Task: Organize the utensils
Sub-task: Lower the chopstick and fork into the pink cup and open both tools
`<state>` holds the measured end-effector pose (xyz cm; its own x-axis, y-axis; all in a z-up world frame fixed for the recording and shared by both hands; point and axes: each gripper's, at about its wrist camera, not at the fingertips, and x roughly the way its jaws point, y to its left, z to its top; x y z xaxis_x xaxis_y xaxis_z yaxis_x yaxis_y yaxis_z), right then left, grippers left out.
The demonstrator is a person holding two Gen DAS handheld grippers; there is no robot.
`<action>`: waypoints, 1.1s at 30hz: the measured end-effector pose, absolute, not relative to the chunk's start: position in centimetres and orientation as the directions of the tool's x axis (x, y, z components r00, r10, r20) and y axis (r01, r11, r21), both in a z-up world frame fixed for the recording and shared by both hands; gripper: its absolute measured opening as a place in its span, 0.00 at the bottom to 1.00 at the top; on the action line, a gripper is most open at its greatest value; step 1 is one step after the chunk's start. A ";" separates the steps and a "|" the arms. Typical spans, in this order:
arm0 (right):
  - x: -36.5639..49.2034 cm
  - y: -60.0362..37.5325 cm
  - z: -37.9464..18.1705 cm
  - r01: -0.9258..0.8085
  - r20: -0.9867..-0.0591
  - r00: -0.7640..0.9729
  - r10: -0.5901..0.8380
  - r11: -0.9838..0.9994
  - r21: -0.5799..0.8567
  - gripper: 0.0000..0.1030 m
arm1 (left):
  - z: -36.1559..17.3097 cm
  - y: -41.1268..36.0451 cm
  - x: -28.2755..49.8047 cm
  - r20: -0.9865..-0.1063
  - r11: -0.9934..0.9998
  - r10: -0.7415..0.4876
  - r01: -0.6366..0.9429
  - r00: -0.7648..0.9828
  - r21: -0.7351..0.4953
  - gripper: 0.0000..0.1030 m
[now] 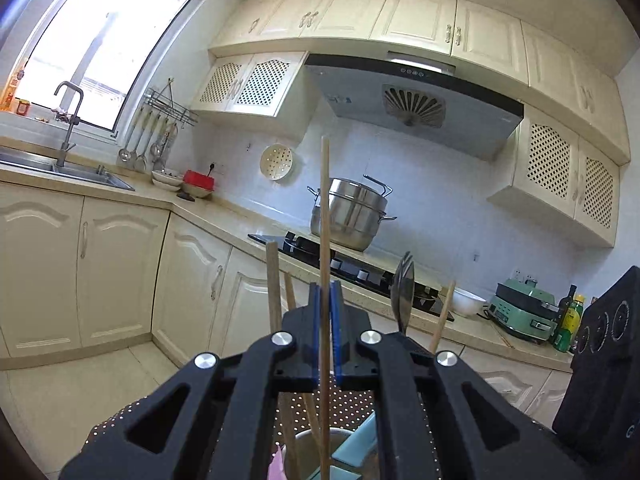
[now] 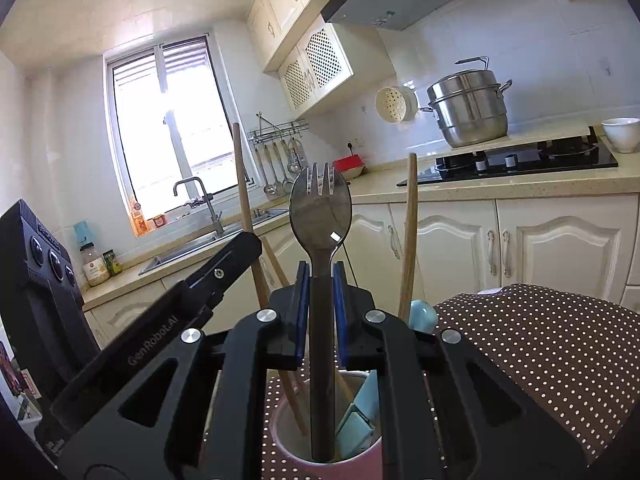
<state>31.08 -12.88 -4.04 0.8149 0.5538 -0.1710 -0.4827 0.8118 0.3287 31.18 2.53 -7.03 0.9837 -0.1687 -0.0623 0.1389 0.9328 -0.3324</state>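
Utensils: chopsticks, a spoon and a fork stand upright in a cup, with pale blue handles among them.
Cup: pink outside, white inside, on the dotted cloth below both grippers.
Left gripper: blue pads pressed onto one thin chopstick, which stands upright and runs down into the cup.
Right gripper: blue pads clamped on the dark spoon handle; the lower end sits inside the cup.
Spoon: bowl above the fingers, facing the camera.
Fork: tines show just behind the spoon bowl; I cannot tell whether the two touch.
Other chopsticks: one thick stick left of the spoon, another to its right, both leaning out of the cup.
Blue handles: tilted inside the cup, right of the spoon handle.
Left gripper from the right wrist view: just beside the right one, at the left stick.
Background: pot on the stove, sink under the window.
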 end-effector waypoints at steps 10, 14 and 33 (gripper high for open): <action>30.6 -12.9 -5.0 -0.471 -0.178 0.825 0.536 0.826 0.309 0.12 | -9.0 2.8 29.8 -0.132 0.945 -0.184 0.138 0.974 -0.298 0.05; 29.8 -12.9 -5.0 -0.468 -0.188 0.827 0.530 0.833 0.294 0.12 | -9.4 2.9 28.9 -0.165 0.948 -0.190 0.137 0.968 -0.286 0.06; 26.1 -13.2 -4.7 -0.445 -0.243 0.829 0.503 0.858 0.257 0.12 | -9.0 3.9 25.6 -0.287 0.972 -0.100 0.032 0.953 -0.234 0.43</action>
